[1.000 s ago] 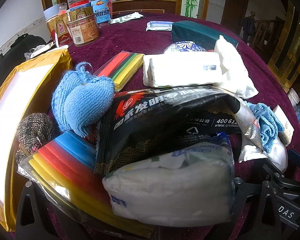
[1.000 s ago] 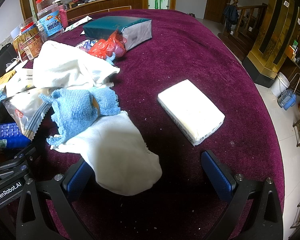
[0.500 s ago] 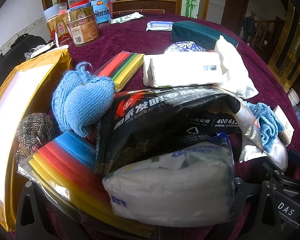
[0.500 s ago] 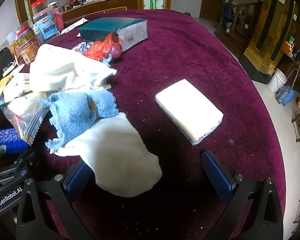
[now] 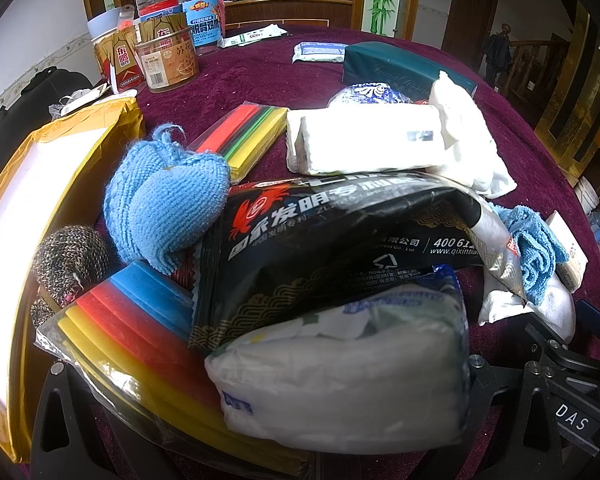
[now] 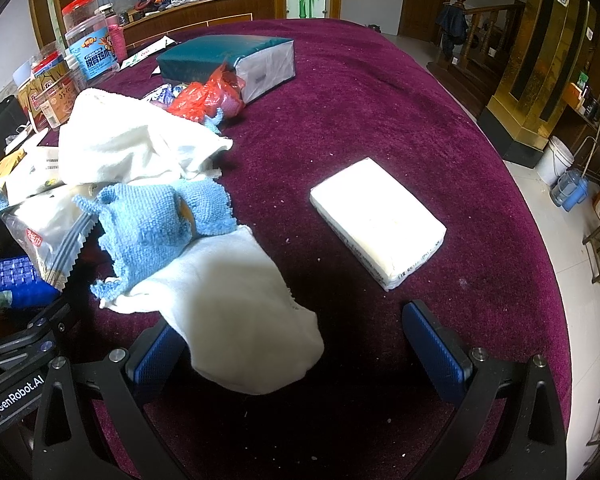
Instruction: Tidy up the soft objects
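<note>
— Held or loose?
— Held: soft white tissue pack in clear plastic with blue print [image 5: 348, 376], bulging, pinched across the left gripper [image 5: 260, 432], long axis running left to right across the view, blue-edged end toward the right.
— Right gripper [image 6: 300, 344]?
— Spread wide, blue pads [image 6: 436, 352] apart, nothing between but the hem of a limp white cloth [image 6: 236, 312] over the left pad.
— Ahead of it?
— Flat white rectangular tissue pack [image 6: 376, 220] alone on the plum velvet tablecloth [image 6: 380, 100], long axis slanting from far left to near right, small print along the near edge too fine to read.
— Around the held pack?
— Just behind, touching it: black glossy pouch with a red crab logo [image 5: 340, 240], Chinese characters, "400 612" and "qixintia" legible. Below left, rainbow foam sheets in a clear sleeve [image 5: 140, 332]. Further back, light blue knitted pouch [image 5: 168, 204], speckled dark knit ball [image 5: 68, 260], long white wrapped tissue block [image 5: 364, 144].
— Other writing?
— "DAS" on the right gripper's body [image 5: 572, 424] in the left view; "GenRobot.AI" on the left gripper's body in the right view. "Facial tissue" faint on the teal tissue box [image 5: 400, 68].
— Far edge?
— Labelled plastic jars [image 5: 168, 60], well apart.
</note>
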Demonstrator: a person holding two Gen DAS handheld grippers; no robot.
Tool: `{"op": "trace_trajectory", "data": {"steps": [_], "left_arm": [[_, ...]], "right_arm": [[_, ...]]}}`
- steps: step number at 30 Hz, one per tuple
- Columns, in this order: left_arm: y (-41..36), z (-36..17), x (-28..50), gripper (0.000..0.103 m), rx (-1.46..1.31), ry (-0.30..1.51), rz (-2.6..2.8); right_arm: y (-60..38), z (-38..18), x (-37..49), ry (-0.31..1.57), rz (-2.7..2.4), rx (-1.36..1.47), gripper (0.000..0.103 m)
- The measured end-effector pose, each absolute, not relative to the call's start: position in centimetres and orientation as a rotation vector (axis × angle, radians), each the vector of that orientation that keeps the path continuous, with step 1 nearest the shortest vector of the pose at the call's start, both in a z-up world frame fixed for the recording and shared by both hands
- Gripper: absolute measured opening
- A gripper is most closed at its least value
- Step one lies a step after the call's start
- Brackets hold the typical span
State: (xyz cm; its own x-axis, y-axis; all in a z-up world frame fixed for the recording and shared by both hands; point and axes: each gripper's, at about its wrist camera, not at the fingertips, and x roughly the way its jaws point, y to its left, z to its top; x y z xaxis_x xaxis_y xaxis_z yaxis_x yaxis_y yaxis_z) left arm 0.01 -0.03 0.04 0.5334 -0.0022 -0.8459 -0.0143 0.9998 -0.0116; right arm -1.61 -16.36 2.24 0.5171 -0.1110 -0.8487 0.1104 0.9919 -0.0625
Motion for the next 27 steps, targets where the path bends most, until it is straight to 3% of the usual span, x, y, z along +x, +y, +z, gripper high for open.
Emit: {"op": "trace_trajectory", "data": {"steps": [15, 19, 25, 27], "left_arm": [[0.5, 0.3, -0.3, 0.101, -0.001, 1.033, -0.058], [2.6, 3.1, -3.0, 0.1, -0.047, 0.966, -0.135], [8.4, 6.5, -7.8, 0.101, -0.014, 0.789, -0.193], [10.5, 6.5, -8.8, 0.101, -0.031, 0.763, -0.195]], "right_arm": [[-16.8, 2.7, -1.2, 1.138, -0.084, -0.032, 0.103], [-16.4, 5.0, -5.4, 1.023, -0.089, -0.091, 0.103], [-17.5, 10.1, -10.9, 0.654, -0.131, -0.069, 0.103], [-18.0, 9.9, -9.5, 0.701, -0.122, -0.016, 0.103]]}}
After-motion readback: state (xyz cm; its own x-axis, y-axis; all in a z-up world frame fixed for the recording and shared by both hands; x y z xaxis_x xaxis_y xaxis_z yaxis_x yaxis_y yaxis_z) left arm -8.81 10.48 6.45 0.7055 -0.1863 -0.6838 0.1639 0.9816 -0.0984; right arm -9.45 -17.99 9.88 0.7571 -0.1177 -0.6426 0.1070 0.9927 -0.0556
